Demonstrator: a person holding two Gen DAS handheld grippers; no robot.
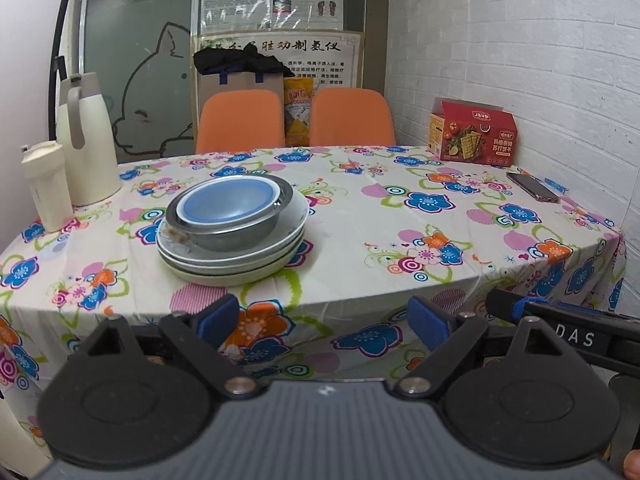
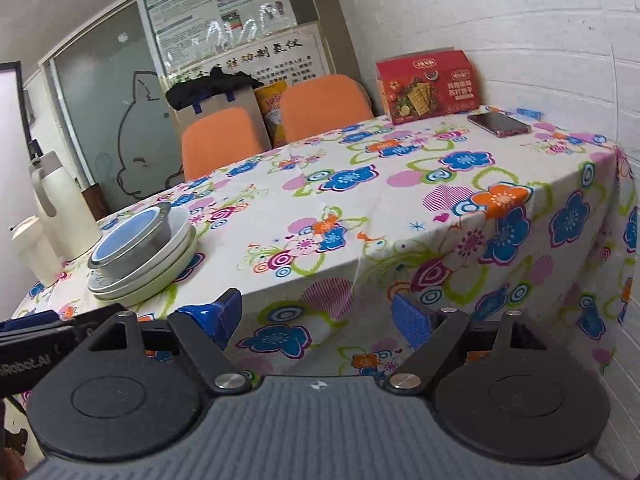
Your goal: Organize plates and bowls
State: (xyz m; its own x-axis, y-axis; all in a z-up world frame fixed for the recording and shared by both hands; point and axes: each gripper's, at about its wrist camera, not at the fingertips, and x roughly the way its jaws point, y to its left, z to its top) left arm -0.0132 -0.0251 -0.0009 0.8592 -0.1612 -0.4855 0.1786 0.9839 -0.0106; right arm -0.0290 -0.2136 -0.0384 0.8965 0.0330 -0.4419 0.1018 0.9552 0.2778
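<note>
Right now both your grippers hang off the near edge of the table, spread wide and holding nothing.

Your left gripper (image 1: 322, 322) and your right gripper (image 2: 320, 320) sit side by side in front of the table (image 1: 440, 280), short of the cloth's top. The plates (image 1: 224, 266) are stacked toward the left side of the table, about midway between the near and far edges, with a steel bowl (image 1: 240, 234) on top and a blue bowl (image 1: 228, 204) nested inside it. A white jug (image 1: 86, 140) and a bottle (image 1: 46, 188) stand at the left edge, just beside the stack. A red box (image 1: 472, 132) stands at the far right corner, and a phone (image 1: 532, 187) lies near it along the right edge. Two orange chairs (image 1: 240, 120) stand behind the far edge.
</note>
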